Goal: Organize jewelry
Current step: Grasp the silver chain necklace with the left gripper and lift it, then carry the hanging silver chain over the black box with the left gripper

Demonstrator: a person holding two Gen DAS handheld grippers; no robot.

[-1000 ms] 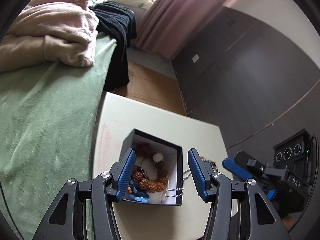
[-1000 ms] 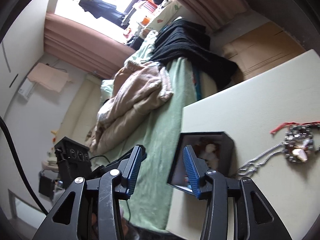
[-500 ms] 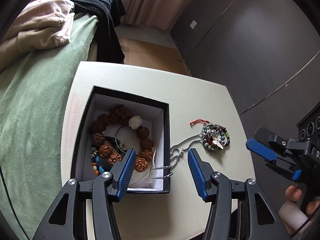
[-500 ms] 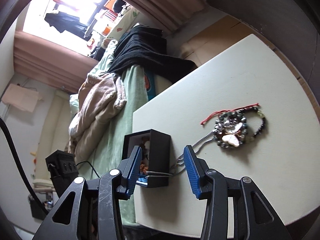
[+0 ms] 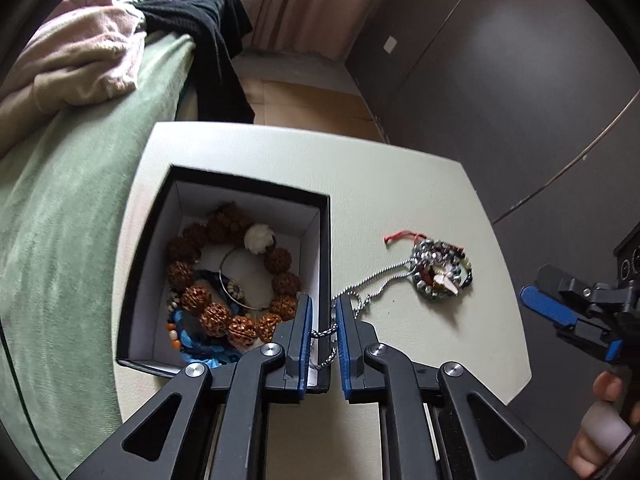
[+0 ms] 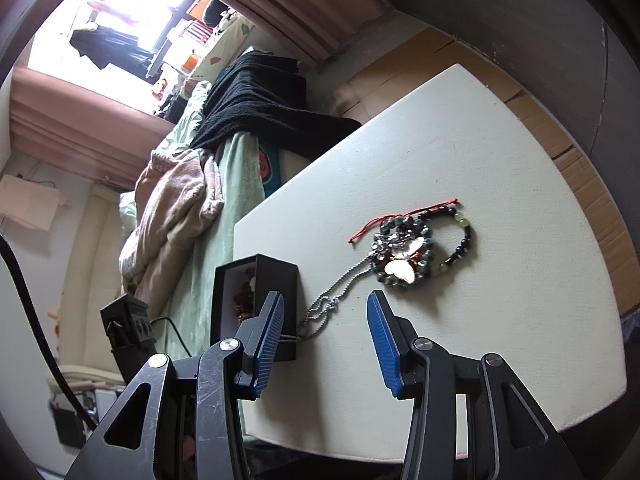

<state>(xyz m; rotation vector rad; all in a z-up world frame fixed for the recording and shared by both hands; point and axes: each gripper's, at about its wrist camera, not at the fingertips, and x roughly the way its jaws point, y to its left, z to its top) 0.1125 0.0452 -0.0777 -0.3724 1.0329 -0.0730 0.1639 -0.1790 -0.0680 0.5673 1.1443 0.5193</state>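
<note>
Left claw (image 5: pixel 323 322) just closed in on the box wall and ball chain

Its jaws straddle the right wall of the black box (image 5: pixel 152 264), pinching wall and silver chain (image 5: pixel 370 282) together where the chain drapes over the rim. I'd lift slowly so the chain trails its bead bundle (image 5: pixel 440 276), still out on the desk (image 5: pixel 400 184), and doesn't drag the box. Right claw (image 6: pixel 326 330) hovers half-spread and empty, above the chain near the box.
</note>
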